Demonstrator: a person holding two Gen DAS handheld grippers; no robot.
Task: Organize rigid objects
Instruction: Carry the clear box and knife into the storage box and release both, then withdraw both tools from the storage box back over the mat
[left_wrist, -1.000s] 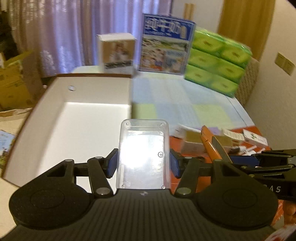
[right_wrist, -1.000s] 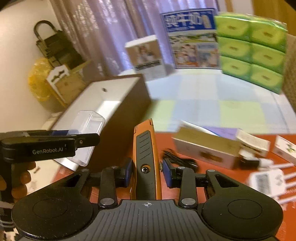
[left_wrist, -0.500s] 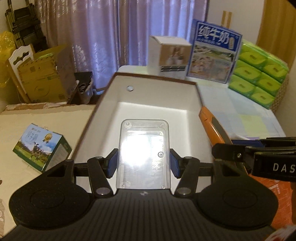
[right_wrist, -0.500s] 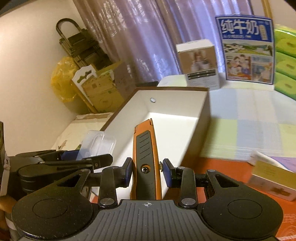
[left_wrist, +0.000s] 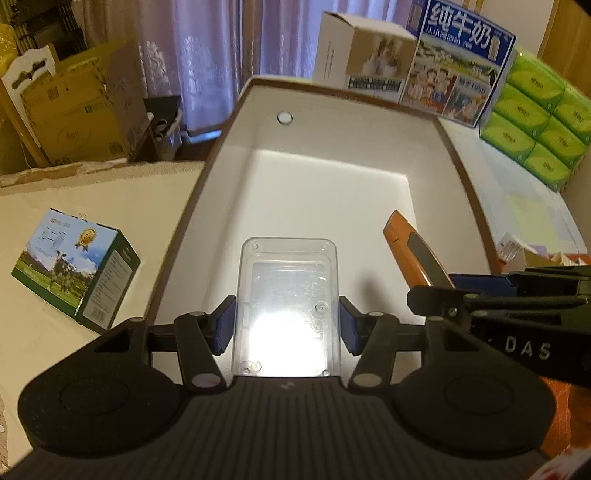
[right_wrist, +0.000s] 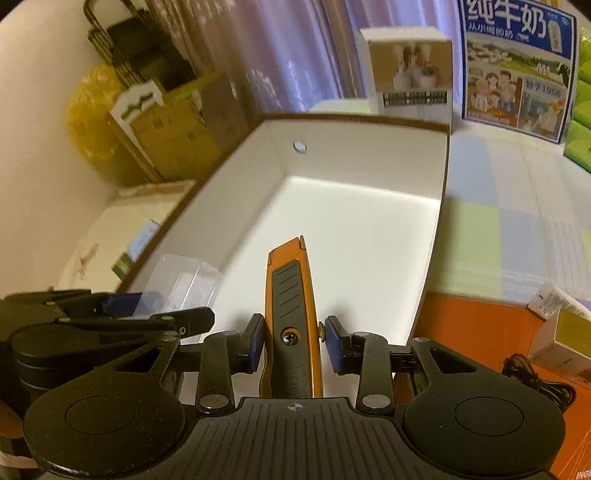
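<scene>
You've got both loads over the white box (left_wrist: 229, 177), nothing in it yet. L gripper (left_wrist: 286, 325) is clamped mid-width on the clear plastic case (left_wrist: 288, 295), pads on both long sides. R gripper (right_wrist: 295, 343) is nearly closed on the orange utility knife (right_wrist: 291, 306), nose pointing into the box. Risks, imo: the grippers sit right beside each other, so you could clip one w/ the other on release. Case is slick, may slip or tip if dropped from height. Knife could land on the case. Separate the drop spots.
</scene>
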